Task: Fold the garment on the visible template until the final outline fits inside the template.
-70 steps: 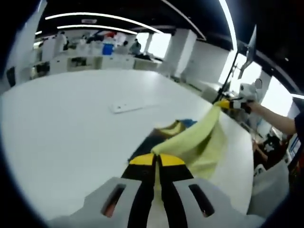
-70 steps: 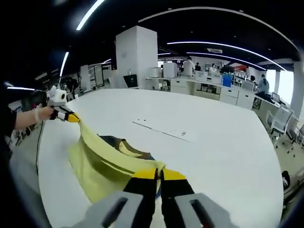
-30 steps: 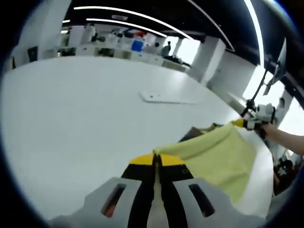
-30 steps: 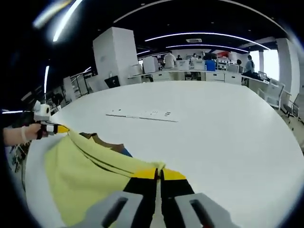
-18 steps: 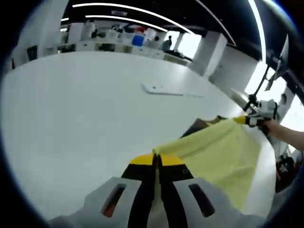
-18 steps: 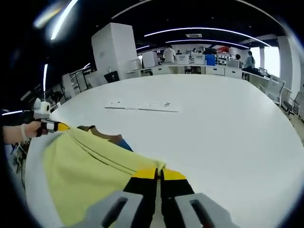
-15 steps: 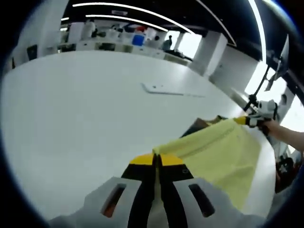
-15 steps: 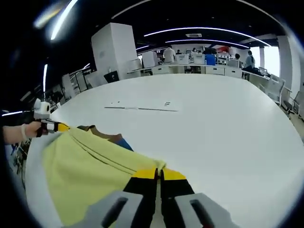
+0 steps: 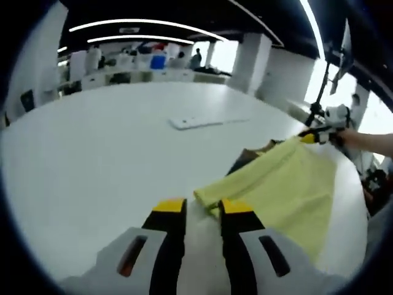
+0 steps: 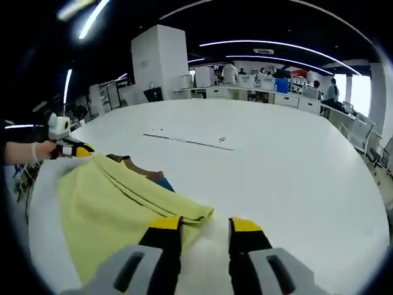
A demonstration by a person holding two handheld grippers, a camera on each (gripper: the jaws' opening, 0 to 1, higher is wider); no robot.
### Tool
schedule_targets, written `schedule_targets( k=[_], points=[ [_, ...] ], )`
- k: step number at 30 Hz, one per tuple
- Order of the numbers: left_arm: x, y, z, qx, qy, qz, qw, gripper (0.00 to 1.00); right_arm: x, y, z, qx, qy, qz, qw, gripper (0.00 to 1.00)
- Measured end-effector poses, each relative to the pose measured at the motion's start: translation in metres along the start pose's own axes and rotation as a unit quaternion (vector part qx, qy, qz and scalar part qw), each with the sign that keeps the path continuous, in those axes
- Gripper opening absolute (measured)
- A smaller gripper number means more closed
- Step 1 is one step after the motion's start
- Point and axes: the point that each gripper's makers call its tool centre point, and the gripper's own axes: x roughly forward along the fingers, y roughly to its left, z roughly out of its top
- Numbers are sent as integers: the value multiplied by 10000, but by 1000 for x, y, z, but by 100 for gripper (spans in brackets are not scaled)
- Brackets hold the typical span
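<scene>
My left tool (image 9: 199, 208) stands with its yellow-tipped jaws spread apart, gripping nothing. A corner of the yellow garment (image 9: 282, 187) lies just ahead of the gap between them, nearer the right jaw, resting flat on the white worktop (image 9: 92, 147). My right tool (image 10: 206, 225) is also spread wide and grips nothing; in the right gripper view the garment's (image 10: 116, 200) other near corner lies just in front of its left jaw, and the bare worktop (image 10: 295, 166) shows through the gap.

The garment is spread on the worktop as a broad yellow sheet with a dark seam line running along it. At its far edge a brown and blue part (image 10: 142, 173) sticks out from under the yellow layer. In the left gripper view the same dark part (image 9: 249, 157) shows at the garment's far side.

Beyond the garment, well apart from it, a thin flat white strip (image 9: 198, 121) lies on the worktop; in the right gripper view it is a long pale strip with small dark marks (image 10: 187, 141).

In the left gripper view my right tool (image 9: 313, 136) shows at the garment's far corner with my hand (image 9: 359, 139) behind it. In the right gripper view my left tool (image 10: 73, 147) shows at the garment's opposite corner.
</scene>
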Motion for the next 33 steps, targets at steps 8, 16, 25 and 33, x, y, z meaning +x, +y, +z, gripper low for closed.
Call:
schedule_targets(
  k=[8, 16, 25, 33],
  points=[
    [-5, -5, 16, 1152, 7, 16, 9933, 29, -7, -9, 12, -1156, 33, 41, 9933, 41],
    [-5, -18, 25, 1611, 74, -297, 9865, 32, -17, -3, 11, -1303, 143, 219, 9911, 43],
    [-14, -39, 23, 2045, 342, -856, 9745, 34, -25, 11, 11, -1620, 300, 729, 9836, 46],
    [-14, -38, 10, 2838, 754, -1085, 9497, 31, -22, 7, 7, -2662, 670, 832, 9580, 36]
  ],
)
